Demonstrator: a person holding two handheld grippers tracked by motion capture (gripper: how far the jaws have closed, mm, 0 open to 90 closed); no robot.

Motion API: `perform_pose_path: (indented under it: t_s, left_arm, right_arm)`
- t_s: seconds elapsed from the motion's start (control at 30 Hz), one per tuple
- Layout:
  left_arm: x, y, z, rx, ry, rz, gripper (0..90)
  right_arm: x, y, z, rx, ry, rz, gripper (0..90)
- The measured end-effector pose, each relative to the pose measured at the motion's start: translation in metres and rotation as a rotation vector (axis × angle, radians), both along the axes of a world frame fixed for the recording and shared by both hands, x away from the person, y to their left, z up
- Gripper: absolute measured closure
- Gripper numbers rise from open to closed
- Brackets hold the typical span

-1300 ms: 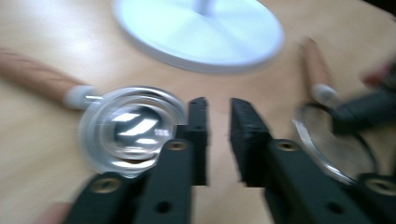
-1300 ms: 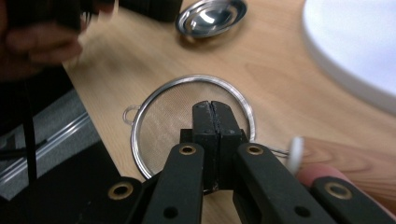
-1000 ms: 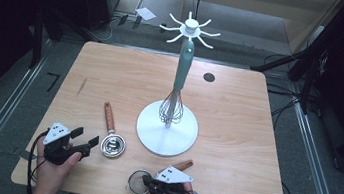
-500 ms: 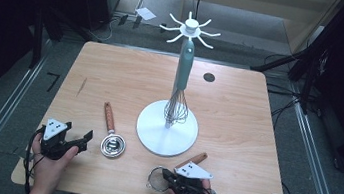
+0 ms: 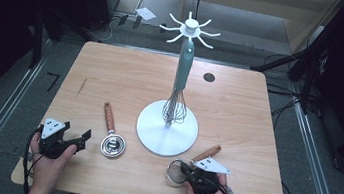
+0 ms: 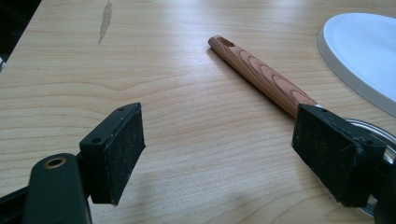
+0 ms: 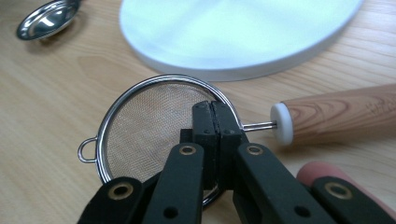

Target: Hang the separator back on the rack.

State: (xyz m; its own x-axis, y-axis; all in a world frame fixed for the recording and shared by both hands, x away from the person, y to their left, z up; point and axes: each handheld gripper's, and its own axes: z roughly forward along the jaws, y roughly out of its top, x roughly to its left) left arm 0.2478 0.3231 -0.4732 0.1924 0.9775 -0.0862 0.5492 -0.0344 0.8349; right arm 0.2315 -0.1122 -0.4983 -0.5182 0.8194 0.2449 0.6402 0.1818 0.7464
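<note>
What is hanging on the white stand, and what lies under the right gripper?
A whisk hangs on the white stand. Under the shut right gripper lies a mesh strainer; the jaws cover part of its rim, so a grip cannot be confirmed.

1. In the right gripper view the shut fingers [image 7: 215,135] cover part of the strainer [image 7: 144,126] mesh and rim; whether they pinch the rim cannot be told.
2. The strainer's wooden handle [image 7: 345,114] runs off the right edge; the white stand base [image 7: 233,32] is cut at the top.
3. In the left gripper view the right finger [image 6: 334,158] hides the measuring spoon [image 6: 369,128] bowl; the picture's edge crops the rest.
</note>
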Motion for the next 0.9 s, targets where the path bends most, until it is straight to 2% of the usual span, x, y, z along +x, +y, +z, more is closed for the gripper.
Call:
perform_pose_path:
  t_s: [0.2,0.23,0.33,0.47,0.6,0.77,0.9]
  left_arm:
    - [0.001,0.001,0.0,-0.01,0.006,0.003,17.9]
    - [0.001,0.001,0.0,-0.023,0.012,-0.003,18.0]
    - [0.001,0.0,0.0,-0.024,0.016,-0.006,18.2]
    - [0.001,0.0,0.0,-0.014,0.017,-0.003,18.1]
    - [0.002,0.002,0.0,-0.046,0.026,-0.004,17.4]
    - [0.002,0.003,0.0,-0.048,0.028,-0.002,16.6]
    - [0.003,0.003,-0.001,-0.041,0.033,0.004,16.6]
  right_arm:
    - [0.006,-0.016,0.0,-0.002,0.006,-0.05,90.0]
    - [0.007,-0.019,0.0,-0.011,-0.002,-0.061,90.0]
    - [0.01,-0.024,0.0,-0.062,-0.026,-0.094,90.0]
    - [0.015,-0.033,-0.001,-0.045,-0.02,-0.119,90.0]
    - [0.018,-0.042,-0.002,-0.04,-0.018,-0.144,90.0]
    - [0.023,-0.056,-0.003,-0.036,-0.016,-0.184,89.3]
    - [0.025,-0.065,-0.002,-0.06,-0.028,-0.213,89.3]
